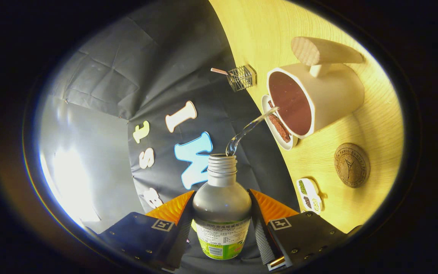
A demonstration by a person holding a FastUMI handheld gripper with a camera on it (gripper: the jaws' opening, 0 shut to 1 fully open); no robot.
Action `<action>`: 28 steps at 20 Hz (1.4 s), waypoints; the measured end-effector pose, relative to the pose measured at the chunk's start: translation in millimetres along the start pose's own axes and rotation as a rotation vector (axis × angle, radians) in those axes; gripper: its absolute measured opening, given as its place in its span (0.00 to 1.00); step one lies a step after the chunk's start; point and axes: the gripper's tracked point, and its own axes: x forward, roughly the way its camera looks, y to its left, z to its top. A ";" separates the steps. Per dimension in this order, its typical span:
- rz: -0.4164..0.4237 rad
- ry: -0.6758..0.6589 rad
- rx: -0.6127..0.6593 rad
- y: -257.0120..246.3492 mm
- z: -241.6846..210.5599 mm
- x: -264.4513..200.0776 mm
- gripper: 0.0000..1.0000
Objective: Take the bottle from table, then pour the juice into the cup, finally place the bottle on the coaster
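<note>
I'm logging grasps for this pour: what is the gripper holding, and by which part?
The gripper is shut on the clear plastic bottle with a green label, gripping its body just below the shoulder, one finger on each side.

Bottle (221, 205) clamped between both fingers of gripper (221, 213), tilted; clear stream poured toward 1 o'clock into cup (314, 99); coaster (351, 164) at 3 o'clock.

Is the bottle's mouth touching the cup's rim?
Apart. The gripper view shows a gap between the bottle, clamped by the gripper, and the cup, bridged only by a clear stream.
</note>
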 end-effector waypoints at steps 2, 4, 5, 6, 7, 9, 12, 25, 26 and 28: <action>-0.005 0.000 0.031 1.1 -1.5 0.0 0.76; -0.009 -0.004 0.064 1.7 -2.7 0.9 0.76; -0.012 -0.006 0.073 2.4 -3.5 2.0 0.76; -0.013 -0.009 0.080 2.5 -3.4 2.8 0.76; -0.015 -0.013 0.089 3.8 -2.4 2.4 0.76; -0.010 -0.024 0.118 6.8 -0.4 2.2 0.76; -0.021 -0.031 0.157 7.4 0.6 3.4 0.76; -0.034 -0.065 0.251 20.2 4.2 10.6 0.76; -0.035 -0.067 0.254 20.1 4.9 11.5 0.76; -0.038 -0.073 0.255 20.1 7.5 12.4 0.76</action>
